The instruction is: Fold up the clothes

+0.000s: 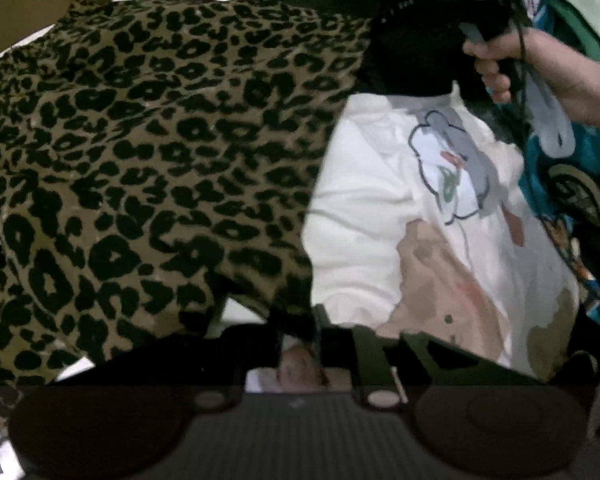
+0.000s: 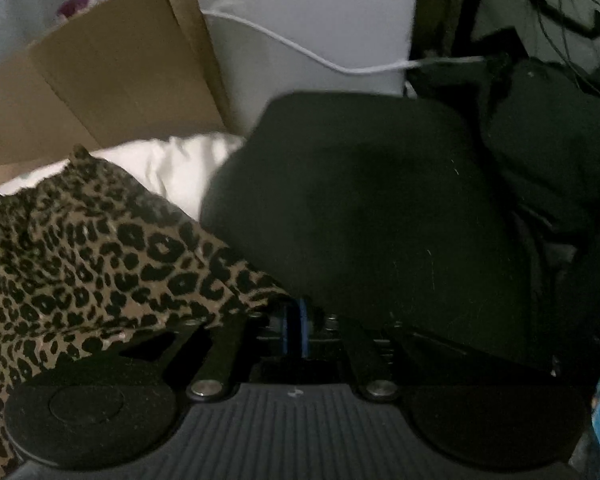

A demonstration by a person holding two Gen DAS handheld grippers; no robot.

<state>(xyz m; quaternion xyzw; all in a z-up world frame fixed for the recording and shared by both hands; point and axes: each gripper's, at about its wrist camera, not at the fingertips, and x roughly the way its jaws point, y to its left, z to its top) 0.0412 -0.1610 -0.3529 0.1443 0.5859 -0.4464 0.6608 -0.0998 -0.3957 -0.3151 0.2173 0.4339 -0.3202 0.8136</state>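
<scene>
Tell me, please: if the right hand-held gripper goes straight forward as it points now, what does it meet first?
Most likely the black garment, which fills the view directly ahead of the right hand-held gripper and drapes over its fingers. The leopard-print cloth lies to the left of that line. Depth is unclear.

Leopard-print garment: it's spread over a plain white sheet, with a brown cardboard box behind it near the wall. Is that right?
Not quite. The sheet under the leopard-print garment is not plain: the left wrist view shows cartoon figures printed on it. The rest holds: the right wrist view shows the brown cardboard box behind it by the wall.
</scene>
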